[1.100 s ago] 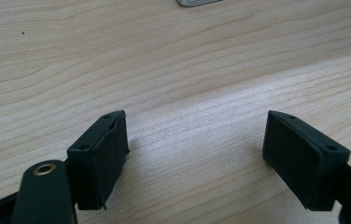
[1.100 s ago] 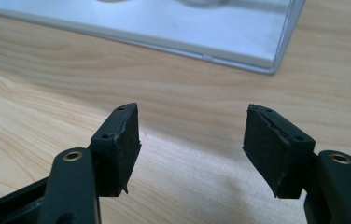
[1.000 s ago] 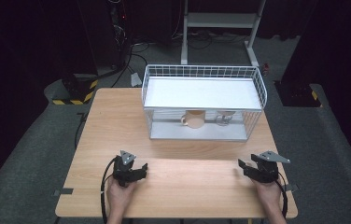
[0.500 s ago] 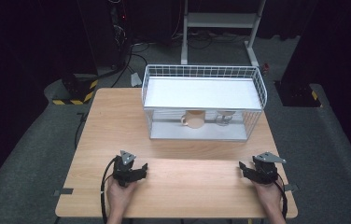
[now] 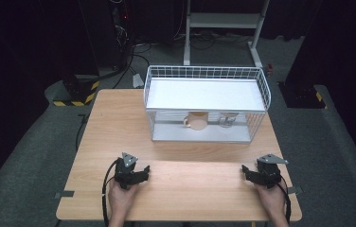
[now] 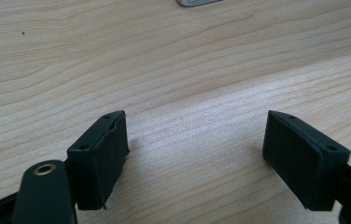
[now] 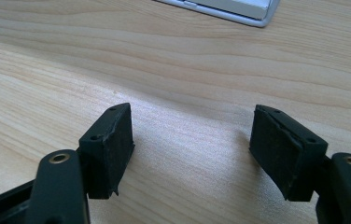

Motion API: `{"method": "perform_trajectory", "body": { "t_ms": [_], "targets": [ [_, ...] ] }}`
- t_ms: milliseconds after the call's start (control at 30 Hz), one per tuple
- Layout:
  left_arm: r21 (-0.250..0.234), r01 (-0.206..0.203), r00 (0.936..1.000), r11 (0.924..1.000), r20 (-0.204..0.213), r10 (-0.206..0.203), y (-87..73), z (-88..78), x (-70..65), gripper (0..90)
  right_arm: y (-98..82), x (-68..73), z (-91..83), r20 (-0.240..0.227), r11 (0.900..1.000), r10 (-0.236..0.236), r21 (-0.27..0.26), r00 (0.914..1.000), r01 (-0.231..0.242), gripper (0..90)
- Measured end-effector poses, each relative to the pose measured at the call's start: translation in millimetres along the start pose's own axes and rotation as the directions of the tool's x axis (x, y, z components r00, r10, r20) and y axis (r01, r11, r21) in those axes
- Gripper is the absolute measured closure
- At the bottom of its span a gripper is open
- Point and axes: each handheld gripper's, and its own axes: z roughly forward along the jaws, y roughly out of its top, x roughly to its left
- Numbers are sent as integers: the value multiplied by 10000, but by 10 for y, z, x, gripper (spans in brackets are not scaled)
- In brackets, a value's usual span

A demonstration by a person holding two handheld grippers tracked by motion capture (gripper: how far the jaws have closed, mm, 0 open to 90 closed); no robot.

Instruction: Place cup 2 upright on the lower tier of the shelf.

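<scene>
Dark floor and black equipment surrounded a light wooden table (image 5: 119,123), which filled the middle of the high view. At the upper centre of the table stood a white wire basket (image 5: 266,92) with a flat white shelf on top, and under this shelf, behind the front wires, a tan mug (image 5: 197,120) stood upright with its handle to the left; just to its right there was a small glass object (image 5: 228,119), too blurred to name. At the lower left of the frame the left gripper (image 5: 140,171) rested on the wood in the person's hand, and at the lower right the right gripper (image 5: 245,171) rested in the same way, both well apart from the basket. In the left gripper view the jaws stood wide apart with only bare wood between them. In the right gripper view the jaws were also apart and empty; they had just been opening. I judge that both tools lay low on the near edge as a starting pose, jaws ready, because the mug was far ahead and a reach under the shelf was not yet begun.
</scene>
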Motion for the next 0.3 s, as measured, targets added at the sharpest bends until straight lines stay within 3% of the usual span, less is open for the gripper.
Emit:
{"method": "perform_trajectory", "body": {
  "t_ms": [300],
  "targets": [
    [12, 16, 10000, 10000, 7, -16, 1, 0, 1, 224, 1, -1, 0, -9, 10000, 7, 2, 10000, -7, 300]
  ]
}}
